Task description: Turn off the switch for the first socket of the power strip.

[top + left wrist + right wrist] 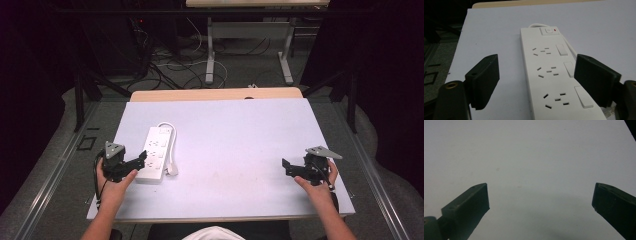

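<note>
Left gripper (536, 82) jaws apart, straddling near end of white power strip (551, 75), pads not pressing. Right gripper (540, 202) jaws wide apart over bare table (240, 130).

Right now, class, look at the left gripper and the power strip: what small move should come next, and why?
Probably ease the left gripper slightly further over the white power strip and close. Its jaws straddle the strip's near end: one jaw sits at the switch-side edge, the other stands apart over bare table, so the pads do not press yet. The right gripper waits open, far off.
</note>
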Action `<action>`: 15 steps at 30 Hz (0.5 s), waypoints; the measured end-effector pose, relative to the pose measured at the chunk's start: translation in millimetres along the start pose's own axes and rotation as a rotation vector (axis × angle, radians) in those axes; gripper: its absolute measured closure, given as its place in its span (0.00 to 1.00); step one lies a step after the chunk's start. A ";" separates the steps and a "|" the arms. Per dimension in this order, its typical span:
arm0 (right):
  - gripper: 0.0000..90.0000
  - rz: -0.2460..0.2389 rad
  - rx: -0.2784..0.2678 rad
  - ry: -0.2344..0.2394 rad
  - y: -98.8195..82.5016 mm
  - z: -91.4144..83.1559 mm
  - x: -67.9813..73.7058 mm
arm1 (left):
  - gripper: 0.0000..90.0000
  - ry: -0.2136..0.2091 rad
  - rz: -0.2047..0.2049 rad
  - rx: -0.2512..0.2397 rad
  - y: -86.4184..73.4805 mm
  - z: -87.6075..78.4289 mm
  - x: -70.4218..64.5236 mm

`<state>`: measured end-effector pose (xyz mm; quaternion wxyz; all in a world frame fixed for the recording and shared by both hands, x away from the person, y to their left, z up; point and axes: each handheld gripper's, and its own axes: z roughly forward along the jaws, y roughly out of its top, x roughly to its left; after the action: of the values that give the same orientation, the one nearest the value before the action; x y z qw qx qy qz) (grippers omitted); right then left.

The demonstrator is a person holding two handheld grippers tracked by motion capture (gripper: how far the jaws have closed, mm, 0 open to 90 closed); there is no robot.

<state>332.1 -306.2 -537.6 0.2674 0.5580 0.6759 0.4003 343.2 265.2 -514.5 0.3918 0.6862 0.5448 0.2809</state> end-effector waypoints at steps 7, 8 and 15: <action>0.01 0.001 0.002 0.002 -0.3 0.2 0.4 | 0.39 0.009 0.019 -0.023 6.2 -1.1 -2.2; 0.01 0.002 0.002 0.002 -0.2 0.4 0.6 | 0.43 0.002 0.020 -0.021 7.4 -2.5 -1.8; 0.02 0.006 0.002 0.003 -0.5 0.7 1.9 | 0.50 -0.016 0.001 -0.038 14.4 -3.4 0.0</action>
<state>332.0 -304.2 -538.3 0.2647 0.5598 0.6751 0.4011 348.1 264.5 -500.6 0.4092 0.6811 0.5358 0.2857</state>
